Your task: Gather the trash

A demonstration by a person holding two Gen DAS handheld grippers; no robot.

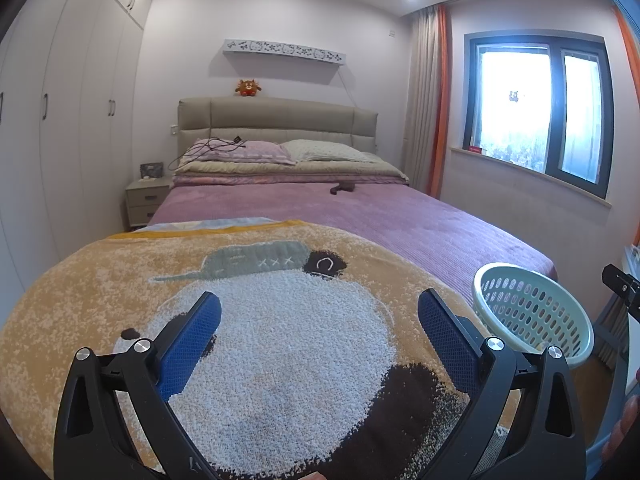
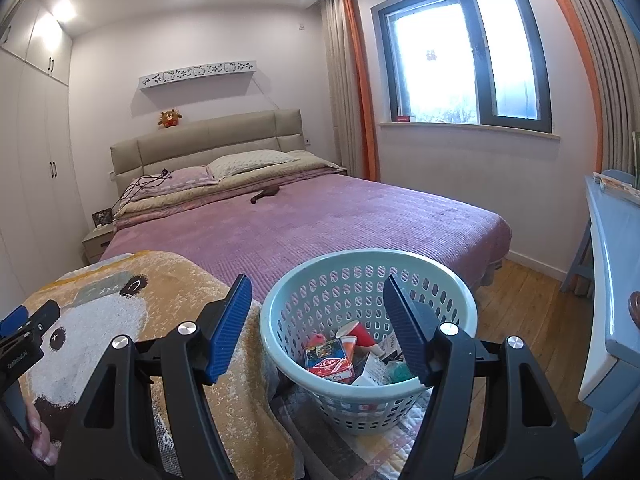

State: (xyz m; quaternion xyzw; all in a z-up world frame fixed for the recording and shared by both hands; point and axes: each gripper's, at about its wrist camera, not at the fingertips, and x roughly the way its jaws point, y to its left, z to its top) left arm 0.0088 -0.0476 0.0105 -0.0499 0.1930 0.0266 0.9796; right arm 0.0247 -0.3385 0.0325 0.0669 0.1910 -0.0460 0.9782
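Pale-green perforated basket (image 2: 370,276), mixed trash (image 2: 348,354) inside.

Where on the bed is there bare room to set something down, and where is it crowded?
Free: the purple bedspread between the panda blanket, the dark object and the bed's far edge. Crowded: the pillows carry a cable, and the basket beside the blanket already holds boxes and a cup.

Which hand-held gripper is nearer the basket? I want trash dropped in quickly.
Right. The right hand-held gripper hangs open beside the basket; the left hand-held gripper sits over the panda blanket, farther off.
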